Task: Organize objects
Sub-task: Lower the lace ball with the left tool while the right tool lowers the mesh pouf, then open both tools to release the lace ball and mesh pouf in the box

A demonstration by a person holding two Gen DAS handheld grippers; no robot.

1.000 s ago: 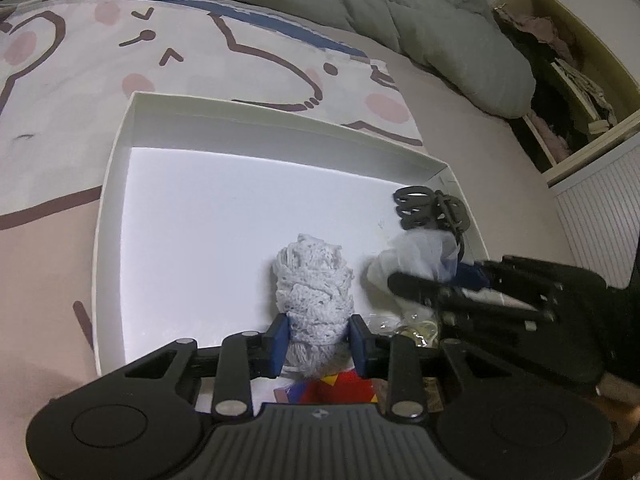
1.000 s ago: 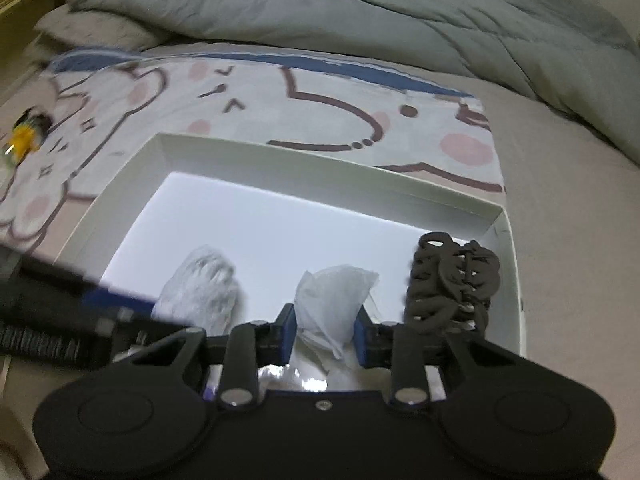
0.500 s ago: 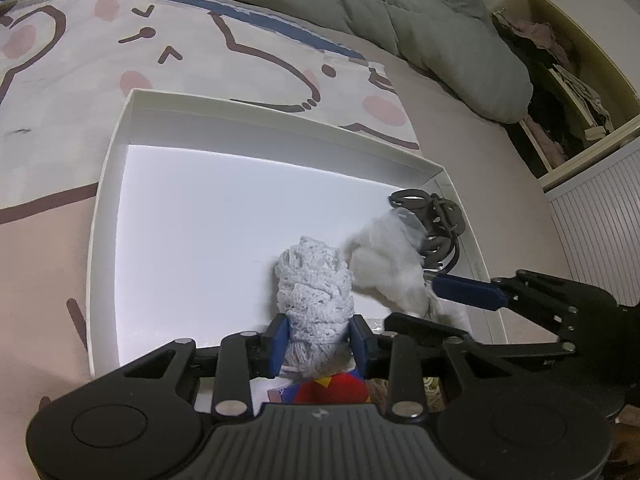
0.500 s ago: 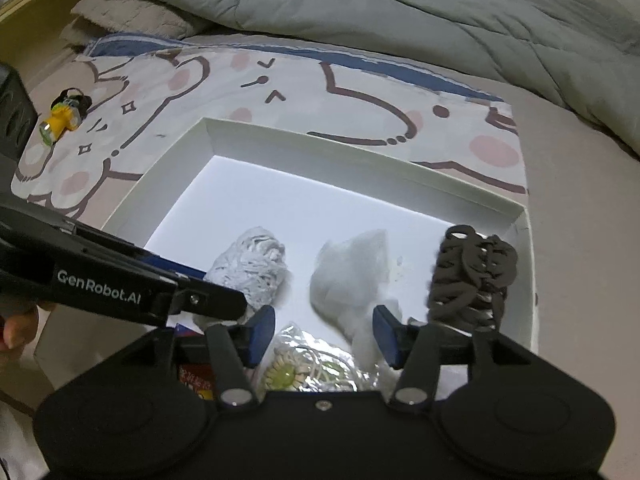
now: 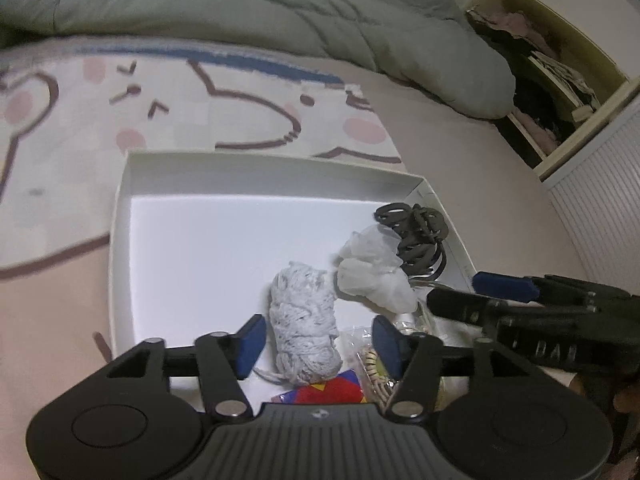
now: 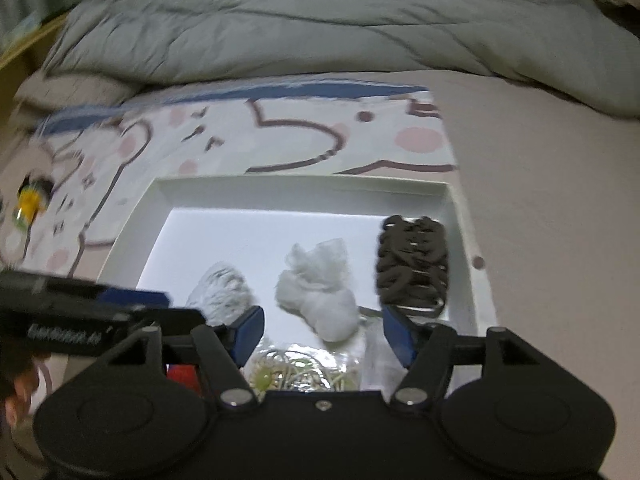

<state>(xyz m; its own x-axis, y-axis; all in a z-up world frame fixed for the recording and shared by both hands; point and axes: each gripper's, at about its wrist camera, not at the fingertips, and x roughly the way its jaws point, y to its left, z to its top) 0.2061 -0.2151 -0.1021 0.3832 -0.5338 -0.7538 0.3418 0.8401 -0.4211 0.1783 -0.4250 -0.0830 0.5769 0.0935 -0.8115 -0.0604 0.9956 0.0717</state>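
Note:
A white box (image 5: 120,208) lies on the bed. In it sit a grey knitted bundle (image 5: 304,312), a white crumpled bag (image 5: 372,276) and a dark hair claw (image 5: 420,236). My left gripper (image 5: 318,346) is open, its jaws either side of the knitted bundle's near end without touching it. My right gripper (image 6: 324,334) is open just behind the white bag (image 6: 320,292), with the hair claw (image 6: 412,264) to its right and the knitted bundle (image 6: 222,294) to its left. A clear packet of trinkets (image 6: 296,372) and a red item (image 5: 328,390) lie at the box's near edge.
A grey duvet (image 6: 320,20) is heaped at the back. A cartoon-print blanket (image 5: 200,108) lies beyond the box. A small yellow toy (image 6: 30,200) sits on the blanket at the left. An open wooden shelf of clutter (image 5: 540,80) stands at the right.
The left gripper has opened and let go of the knitted bundle. The right gripper opened earlier, released the white bag and has drawn back. Both have pulled away slightly.

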